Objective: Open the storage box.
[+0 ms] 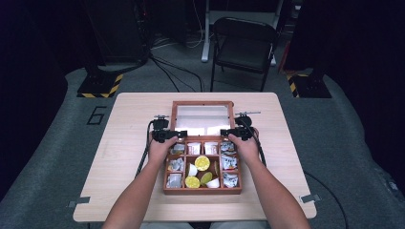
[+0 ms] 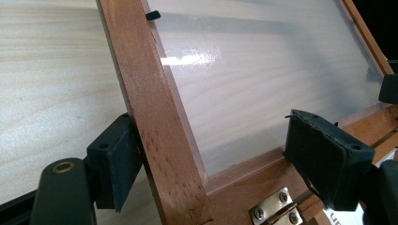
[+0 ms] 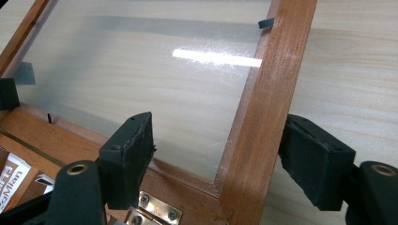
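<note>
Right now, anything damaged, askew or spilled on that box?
Nothing spilled: packets and cups sit in the wooden box's compartments. The one blemish is fine scratching on the clear lid pane, around the glare. The lid frame looks intact and hinges seated. Left gripper and right gripper each straddle a side rail, jaws open.

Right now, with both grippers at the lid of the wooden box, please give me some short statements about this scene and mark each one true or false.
1. The lid of the wooden box is open. True.
2. The left gripper straddles a side rail of the lid frame. True.
3. The lid panel is solid wood. False: it is see-through; table grain shows behind it.
4. The right gripper is shut. False: its jaws stand apart around the frame rail.
5. The chair stands on the table. False: it stands on the floor beyond.
</note>
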`<state>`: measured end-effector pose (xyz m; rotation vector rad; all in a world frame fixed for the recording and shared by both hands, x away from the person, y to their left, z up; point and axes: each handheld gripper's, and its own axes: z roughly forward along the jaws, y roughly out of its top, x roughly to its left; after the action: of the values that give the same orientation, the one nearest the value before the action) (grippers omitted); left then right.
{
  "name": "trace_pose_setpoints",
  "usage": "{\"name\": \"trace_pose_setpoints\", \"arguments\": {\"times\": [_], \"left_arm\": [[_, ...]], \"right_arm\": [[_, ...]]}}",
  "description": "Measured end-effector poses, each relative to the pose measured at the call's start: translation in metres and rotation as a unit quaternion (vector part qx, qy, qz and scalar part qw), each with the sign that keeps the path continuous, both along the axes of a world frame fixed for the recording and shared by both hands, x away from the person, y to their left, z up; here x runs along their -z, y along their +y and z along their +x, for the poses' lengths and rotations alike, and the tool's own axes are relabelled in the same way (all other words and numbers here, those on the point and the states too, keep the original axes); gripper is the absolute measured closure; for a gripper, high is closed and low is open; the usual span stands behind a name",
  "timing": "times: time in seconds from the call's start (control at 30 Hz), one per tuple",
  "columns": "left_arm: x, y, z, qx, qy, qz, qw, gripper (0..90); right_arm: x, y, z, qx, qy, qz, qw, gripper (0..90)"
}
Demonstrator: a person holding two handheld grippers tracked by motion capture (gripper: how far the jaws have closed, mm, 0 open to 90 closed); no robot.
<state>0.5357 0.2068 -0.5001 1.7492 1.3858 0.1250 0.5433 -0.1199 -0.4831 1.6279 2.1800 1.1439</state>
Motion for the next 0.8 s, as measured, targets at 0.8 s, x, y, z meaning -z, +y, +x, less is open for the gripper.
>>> {"name": "trace_pose_setpoints", "arguments": {"times": [0.8], "left_arm": [[0.0041, 0.0023, 0.0019, -0.015, 0.034, -0.011, 0.9993, 20.5]], "right_arm": [[0.0068, -0.0036, 0.0033, 0.016, 0.047, 0.031, 0.9983, 26.6]]}}
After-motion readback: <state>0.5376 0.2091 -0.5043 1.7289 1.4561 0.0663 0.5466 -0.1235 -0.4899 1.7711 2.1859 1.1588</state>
